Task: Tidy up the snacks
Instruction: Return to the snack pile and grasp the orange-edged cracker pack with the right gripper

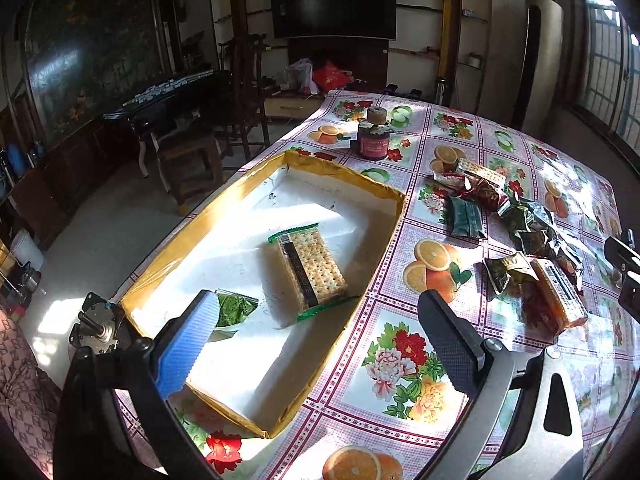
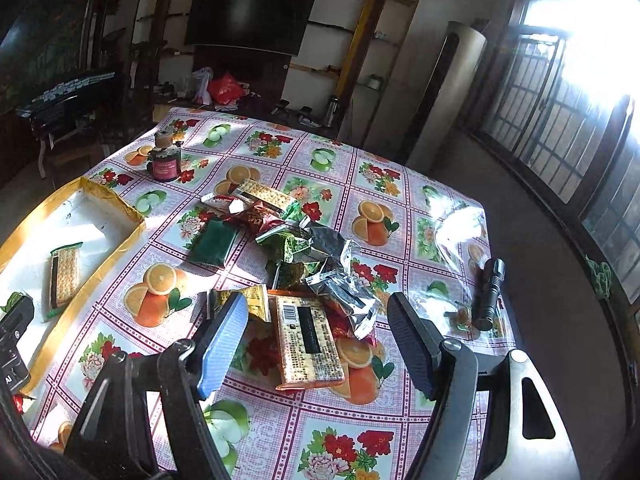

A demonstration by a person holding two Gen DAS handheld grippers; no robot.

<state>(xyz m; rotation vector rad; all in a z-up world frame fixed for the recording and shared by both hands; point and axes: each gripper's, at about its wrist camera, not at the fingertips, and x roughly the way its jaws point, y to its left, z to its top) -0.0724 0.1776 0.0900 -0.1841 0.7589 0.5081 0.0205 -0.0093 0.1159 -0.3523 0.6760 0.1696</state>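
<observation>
Left tongs [image 1: 320,332] agape over box rim [image 1: 352,312]

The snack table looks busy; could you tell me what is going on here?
A person with two handheld grippers is sorting snacks into a box. A cracker pack and a green packet already lie inside. The left gripper is open and empty; the right gripper hovers open above an orange cracker pack beside the remaining pile.
</observation>
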